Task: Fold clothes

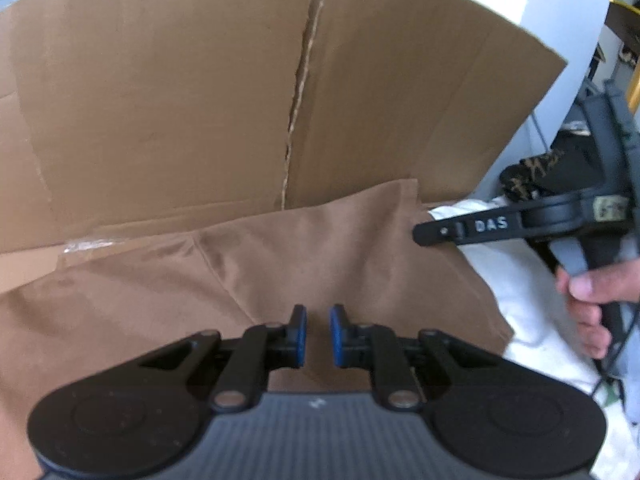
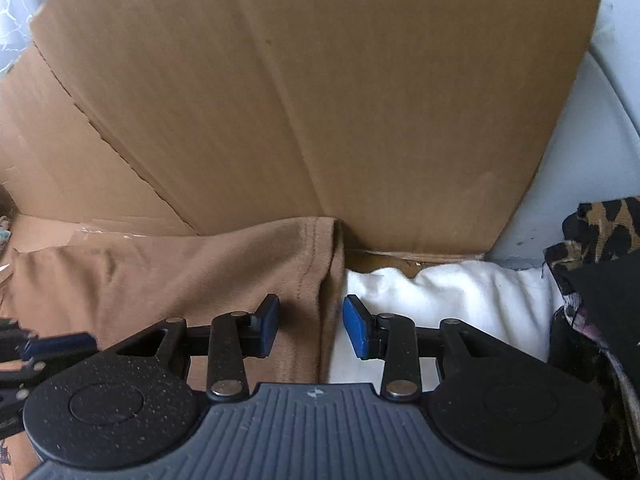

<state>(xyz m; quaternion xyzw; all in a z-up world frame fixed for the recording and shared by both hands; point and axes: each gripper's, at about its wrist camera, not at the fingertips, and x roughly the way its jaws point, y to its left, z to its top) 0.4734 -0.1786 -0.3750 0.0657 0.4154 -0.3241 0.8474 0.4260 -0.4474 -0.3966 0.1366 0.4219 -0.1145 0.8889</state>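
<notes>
One brown garment lies partly folded; both claws, left and right, hover open, empty; further folds likely remain.

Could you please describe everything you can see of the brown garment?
The brown garment is a plain tan, soft-looking knit, lying mostly flat with shallow wrinkles and a diagonal fold line. A stitched hem runs along its right edge. It lies on cardboard, its far edge against the upright cardboard wall, its right edge over white fabric. The left gripper hovers open above it; the open right gripper straddles its hemmed edge. Neither grips it.
</notes>
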